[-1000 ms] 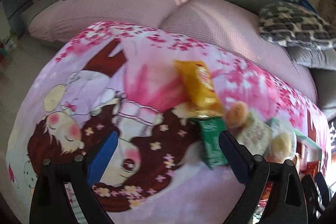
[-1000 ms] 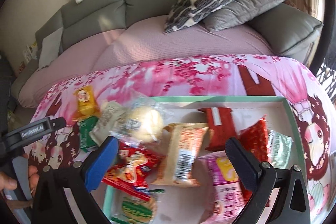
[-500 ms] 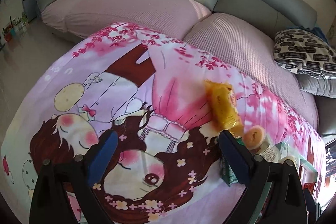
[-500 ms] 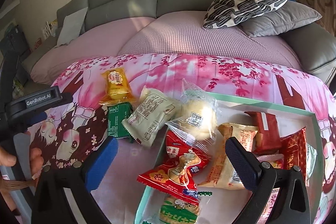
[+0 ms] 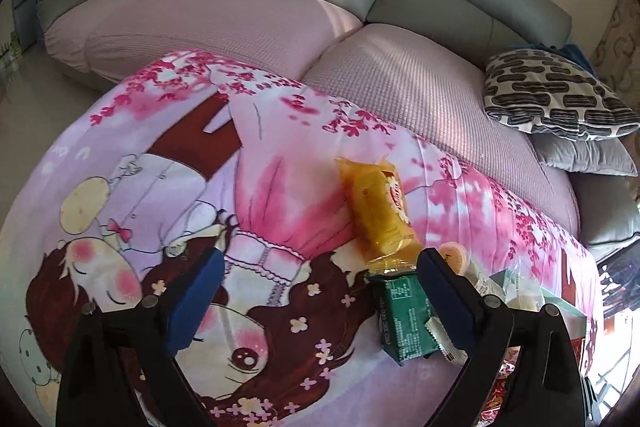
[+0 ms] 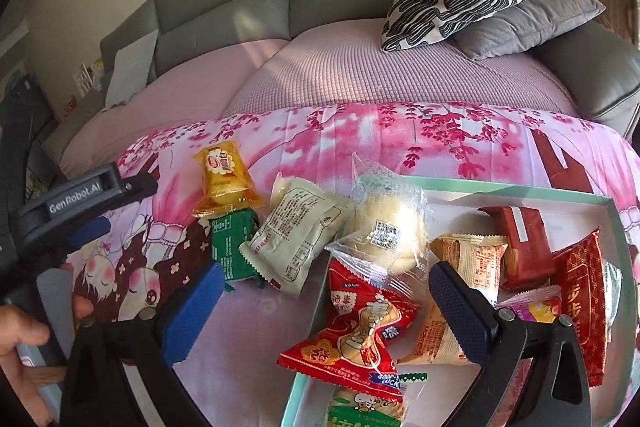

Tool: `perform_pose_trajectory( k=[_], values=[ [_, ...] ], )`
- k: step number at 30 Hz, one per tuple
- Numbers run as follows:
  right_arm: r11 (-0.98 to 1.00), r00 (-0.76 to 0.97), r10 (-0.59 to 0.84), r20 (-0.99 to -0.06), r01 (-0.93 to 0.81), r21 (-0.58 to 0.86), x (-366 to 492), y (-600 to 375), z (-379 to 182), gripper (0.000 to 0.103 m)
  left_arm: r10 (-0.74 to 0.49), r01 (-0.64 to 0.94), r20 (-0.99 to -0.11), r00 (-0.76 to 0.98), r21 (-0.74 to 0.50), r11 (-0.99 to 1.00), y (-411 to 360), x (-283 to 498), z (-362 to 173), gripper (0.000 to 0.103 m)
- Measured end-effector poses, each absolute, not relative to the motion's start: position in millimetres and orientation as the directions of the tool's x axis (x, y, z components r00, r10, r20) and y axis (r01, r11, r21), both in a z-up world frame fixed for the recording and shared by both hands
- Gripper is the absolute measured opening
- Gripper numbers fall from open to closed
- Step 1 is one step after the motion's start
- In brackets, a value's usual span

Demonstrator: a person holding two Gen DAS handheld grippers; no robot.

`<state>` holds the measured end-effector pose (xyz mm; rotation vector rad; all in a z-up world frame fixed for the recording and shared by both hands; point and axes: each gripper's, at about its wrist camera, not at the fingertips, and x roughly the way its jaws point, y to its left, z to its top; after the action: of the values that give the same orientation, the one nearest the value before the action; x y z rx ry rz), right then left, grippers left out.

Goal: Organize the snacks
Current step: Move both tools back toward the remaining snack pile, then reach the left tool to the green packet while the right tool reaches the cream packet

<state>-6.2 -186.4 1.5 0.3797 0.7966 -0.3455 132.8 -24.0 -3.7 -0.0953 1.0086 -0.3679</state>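
Right wrist view, left to right: my left tongs [image 6: 86,205] hover wide open and empty over the printed cloth on the tabletop [image 6: 248,311], then a row of yellow pack [image 6: 224,175], green pack [image 6: 232,241] and white pack [image 6: 296,231] laid out beside the box [image 6: 520,189], whose other snacks are in a heap; my right tongs [image 6: 324,301] gape empty above the red pack [image 6: 360,327] on the box rim. Looks like I'm mid-sort, so next should be closing on that red pack or the clear-wrapped bun [image 6: 390,227] and adding it to the row. Box's near edge is cut off, and glare washes out the bun.
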Motion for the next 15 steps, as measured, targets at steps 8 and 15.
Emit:
perform_pose_trajectory(
  k=[8, 15],
  values=[
    [0.841, 0.612, -0.120, -0.782, 0.482, 0.248, 29, -201, 17, 0.103, -0.373, 0.279, -0.842, 0.390, -0.278, 0.919, -35, 141, -26, 0.097],
    [0.807, 0.549, -0.025, -0.836, 0.505, 0.307, 57, -210, 13, 0.081, -0.375, 0.321, -0.867, 0.328, -0.271, 0.908, -53, 138, -43, 0.097]
  ],
)
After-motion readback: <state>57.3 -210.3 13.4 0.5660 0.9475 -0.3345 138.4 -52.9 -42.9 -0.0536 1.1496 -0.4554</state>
